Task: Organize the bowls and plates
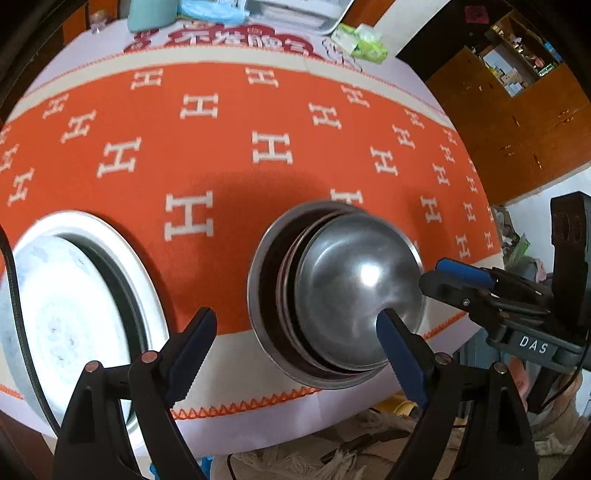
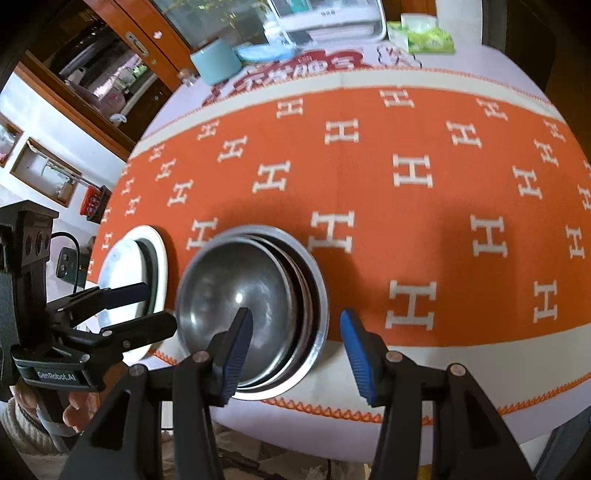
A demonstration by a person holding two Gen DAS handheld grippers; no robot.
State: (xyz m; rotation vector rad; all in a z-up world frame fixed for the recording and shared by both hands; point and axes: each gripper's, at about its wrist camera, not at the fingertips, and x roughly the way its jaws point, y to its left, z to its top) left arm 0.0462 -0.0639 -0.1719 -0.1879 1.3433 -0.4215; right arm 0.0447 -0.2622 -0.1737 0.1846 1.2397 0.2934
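A stack of nested steel bowls [image 1: 332,288] [image 2: 255,295] sits near the table's front edge, its top bowl tilted. To its left lie stacked white plates [image 1: 74,306] [image 2: 136,266], the upper one tilted. My left gripper [image 1: 295,332] [image 2: 155,306] is open wide. One of its fingers is over the top bowl and the other over the cloth between the plates and the bowls. My right gripper [image 2: 295,332] [image 1: 439,275] is open and straddles the stack's right rim. Its pads stand clear of the metal.
The table wears an orange cloth with white H marks [image 1: 258,110] [image 2: 406,229]. At the back stand a teal cup [image 2: 216,61], a green tissue pack [image 2: 421,37] and a white tray [image 2: 332,18]. Wooden cabinets flank the table, and a hand [image 2: 79,402] holds the left gripper.
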